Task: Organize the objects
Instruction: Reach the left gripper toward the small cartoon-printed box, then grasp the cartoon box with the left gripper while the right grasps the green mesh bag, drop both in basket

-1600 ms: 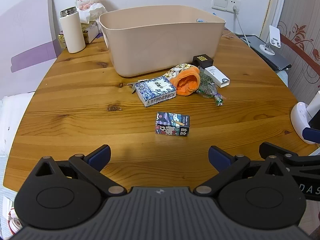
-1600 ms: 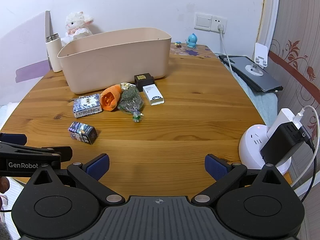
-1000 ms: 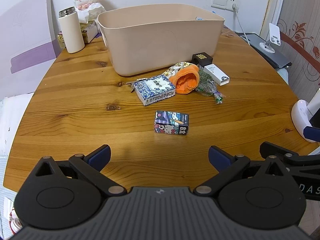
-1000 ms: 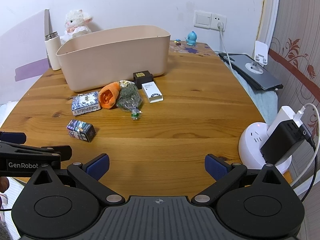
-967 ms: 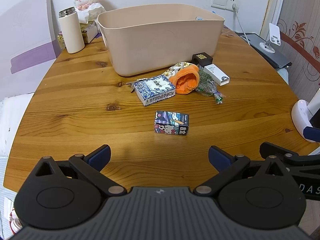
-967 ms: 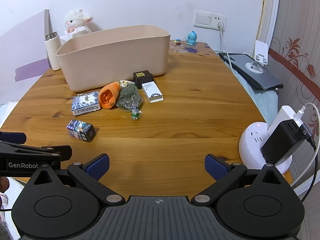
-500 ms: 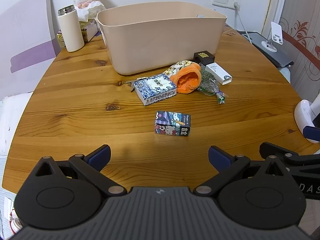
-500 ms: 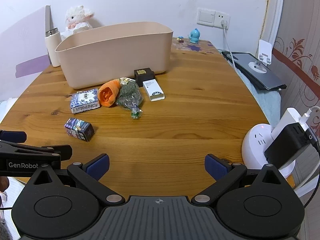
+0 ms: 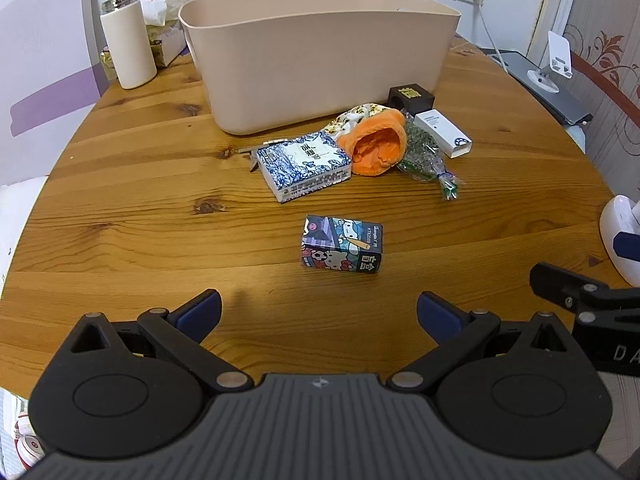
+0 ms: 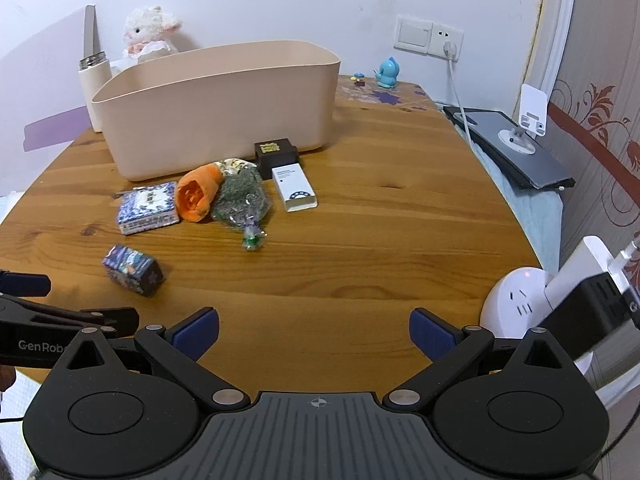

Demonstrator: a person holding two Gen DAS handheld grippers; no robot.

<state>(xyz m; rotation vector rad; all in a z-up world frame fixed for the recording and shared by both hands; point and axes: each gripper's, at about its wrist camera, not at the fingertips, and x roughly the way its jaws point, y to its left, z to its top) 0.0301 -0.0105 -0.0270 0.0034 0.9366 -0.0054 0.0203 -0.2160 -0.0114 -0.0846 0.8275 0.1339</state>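
A beige tub (image 9: 320, 56) (image 10: 216, 108) stands on the round wooden table (image 9: 140, 208). In front of it lie a blue-white patterned box (image 9: 304, 164) (image 10: 148, 208), an orange plush (image 9: 376, 148) (image 10: 198, 194), a green packet (image 9: 424, 158) (image 10: 242, 200), a white box (image 9: 442, 132) (image 10: 294, 192) and a small black box (image 9: 412, 96) (image 10: 276, 152). A dark cartoon carton (image 9: 342, 250) (image 10: 134, 270) lies nearest. My left gripper (image 9: 318, 314) is open and empty, just short of the carton. My right gripper (image 10: 314, 330) is open and empty over bare table.
A white flask (image 9: 128, 40), a plush lamb (image 10: 150, 36) and a tissue box stand behind the tub on the left. A white power hub with plugs (image 10: 560, 300) sits at the table's right edge. A tablet and phone stand (image 10: 520, 140) lie off to the right.
Both grippers have moved forward toward the items, so the carton and tub look larger. Both stay open. Nothing on the table has moved.
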